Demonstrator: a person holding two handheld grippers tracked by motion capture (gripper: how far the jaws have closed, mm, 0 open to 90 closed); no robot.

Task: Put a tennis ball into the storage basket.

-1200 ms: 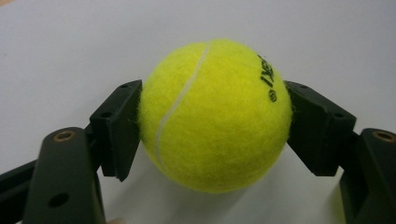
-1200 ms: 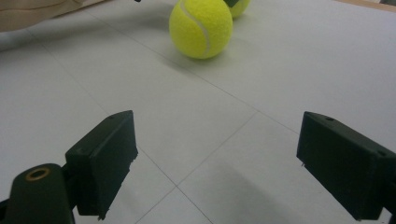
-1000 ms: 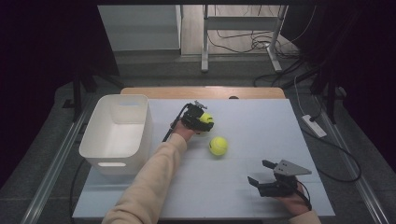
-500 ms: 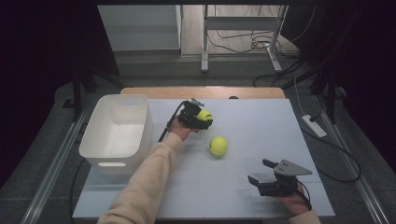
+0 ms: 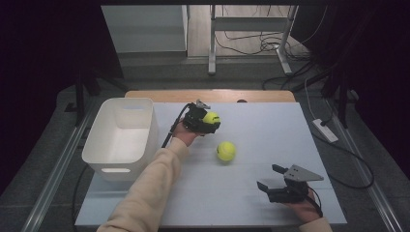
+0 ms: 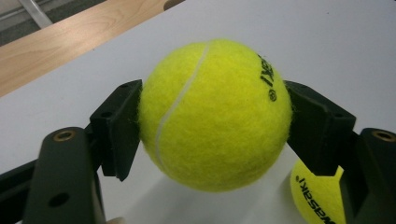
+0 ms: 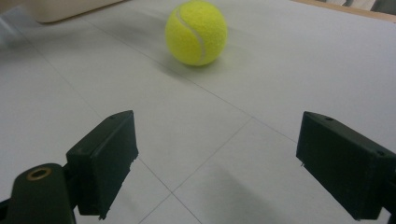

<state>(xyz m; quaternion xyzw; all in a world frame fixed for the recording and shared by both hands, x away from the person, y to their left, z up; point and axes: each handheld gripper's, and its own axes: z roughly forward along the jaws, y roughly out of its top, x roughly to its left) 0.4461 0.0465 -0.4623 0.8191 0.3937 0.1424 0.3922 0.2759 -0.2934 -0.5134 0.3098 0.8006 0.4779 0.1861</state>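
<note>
Overhead camera faces forward-down; both close claw cameras share the loose tennis ball (image 5: 226,151).

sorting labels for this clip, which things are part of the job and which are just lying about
In the job:
- held tennis ball, clamped in left gripper
- second tennis ball, loose on the table
- white bin
- right gripper, open, empty

Lying about:
- power strip on the floor
- floor cables

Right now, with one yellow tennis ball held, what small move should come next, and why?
Probably carry the left gripper sideways toward the white plastic bin. Its jaws clamp the held yellow felt tennis ball clear of the table, and the bin stands open beside it.
</note>
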